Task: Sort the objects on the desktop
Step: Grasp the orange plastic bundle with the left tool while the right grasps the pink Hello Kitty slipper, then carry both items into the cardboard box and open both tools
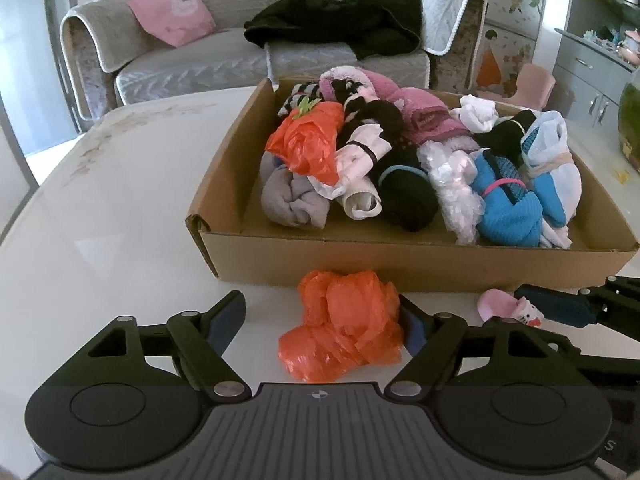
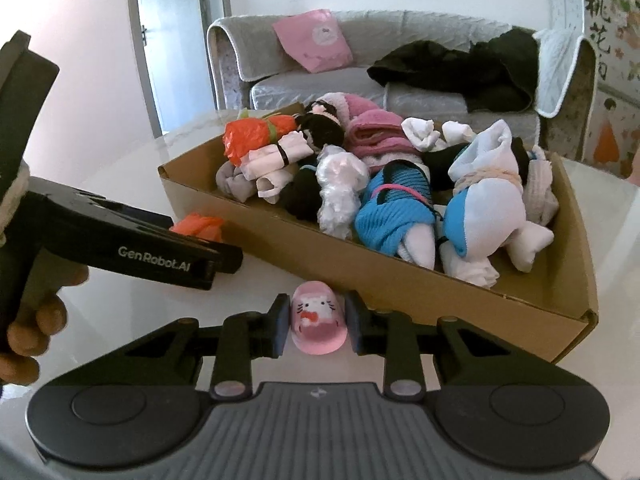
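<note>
Clamping a small pink cat-face slipper (image 2: 318,320) between its two pads, the right gripper (image 2: 317,322) holds the toy just above or on the glossy white table (image 2: 120,184), close against the near wall of a shallow cardboard box (image 2: 400,280); the pads press on both flanks of the slipper, whose sole end pokes out toward the camera. Beside it, the left gripper (image 1: 320,320), held in a person's hand (image 2: 32,320), straddles a crumpled orange plastic bag (image 1: 344,324) lying on the table in front of the box, its fingers apart, one pad brushing the bag's edge and the other standing clear, so nothing is gripped there. Inside the box sit rolled and banded bundles: blue knit socks (image 1: 504,204), a white-and-blue bundle (image 1: 552,168), black socks (image 1: 404,196), a grey roll (image 1: 292,200), a pink towel (image 1: 424,116) and a second orange bag (image 1: 304,140). Behind stands a grey sofa (image 1: 192,52) with a pink cushion (image 1: 172,10) and dark clothing (image 1: 348,20) draped over it. Judged from here, the slipper's smooth, rounded sides could squirt out of the pinch if it is lifted fast, and the box wall is close enough to catch it on the way over. The thin bag may crumple and slide away when the left pads close, leaving only a fold held. The two grippers work near each other and could knock together.
</note>
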### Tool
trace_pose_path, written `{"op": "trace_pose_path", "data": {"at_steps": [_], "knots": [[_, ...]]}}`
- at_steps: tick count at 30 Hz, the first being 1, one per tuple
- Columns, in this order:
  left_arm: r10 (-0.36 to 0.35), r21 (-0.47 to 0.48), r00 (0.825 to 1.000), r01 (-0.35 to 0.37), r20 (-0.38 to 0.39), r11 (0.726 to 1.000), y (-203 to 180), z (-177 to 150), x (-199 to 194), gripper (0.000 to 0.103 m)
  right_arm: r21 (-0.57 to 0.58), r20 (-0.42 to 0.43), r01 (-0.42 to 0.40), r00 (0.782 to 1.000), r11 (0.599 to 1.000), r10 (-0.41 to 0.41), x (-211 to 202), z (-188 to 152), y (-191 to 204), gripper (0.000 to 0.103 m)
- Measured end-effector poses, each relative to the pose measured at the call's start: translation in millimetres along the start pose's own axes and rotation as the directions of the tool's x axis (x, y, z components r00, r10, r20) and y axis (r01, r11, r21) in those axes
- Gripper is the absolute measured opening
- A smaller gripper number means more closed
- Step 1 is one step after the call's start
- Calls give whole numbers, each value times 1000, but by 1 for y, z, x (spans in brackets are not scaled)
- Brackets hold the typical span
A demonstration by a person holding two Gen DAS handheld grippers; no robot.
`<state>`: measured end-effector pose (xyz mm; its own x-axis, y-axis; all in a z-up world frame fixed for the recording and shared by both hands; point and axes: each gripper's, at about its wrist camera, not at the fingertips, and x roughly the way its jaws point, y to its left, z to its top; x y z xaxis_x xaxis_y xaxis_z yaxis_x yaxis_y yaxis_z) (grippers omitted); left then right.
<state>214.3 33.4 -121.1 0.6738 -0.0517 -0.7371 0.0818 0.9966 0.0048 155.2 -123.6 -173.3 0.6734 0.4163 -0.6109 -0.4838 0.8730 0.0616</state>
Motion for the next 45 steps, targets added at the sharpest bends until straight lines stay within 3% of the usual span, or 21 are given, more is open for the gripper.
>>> {"op": "trace_pose_path", "data": {"at_steps": [5, 21, 35, 39, 45], "knots": [[-11, 1, 1000, 11, 2, 1000, 5, -1, -5, 61, 6, 1, -7, 1000, 1000, 7, -2, -2, 2, 26], [-70, -10, 997, 70, -13, 998, 8, -15, -24, 55, 31, 1, -20, 1000, 999, 20, -10, -8, 1, 26], [-79, 24, 997, 79, -2, 997, -13, -28, -80, 55, 96, 38, 22, 999, 995, -26, -72, -12, -25, 26], [-80, 33, 996, 79, 32, 996, -17, -14, -100, 55, 94, 80, 36, 996, 995, -44, -92, 4, -32, 26], [-84, 44, 990, 79, 112, 996, -19, 36, -128, 55, 78, 172, 30, 984, 996, -43, -114, 52, -39, 26]]}}
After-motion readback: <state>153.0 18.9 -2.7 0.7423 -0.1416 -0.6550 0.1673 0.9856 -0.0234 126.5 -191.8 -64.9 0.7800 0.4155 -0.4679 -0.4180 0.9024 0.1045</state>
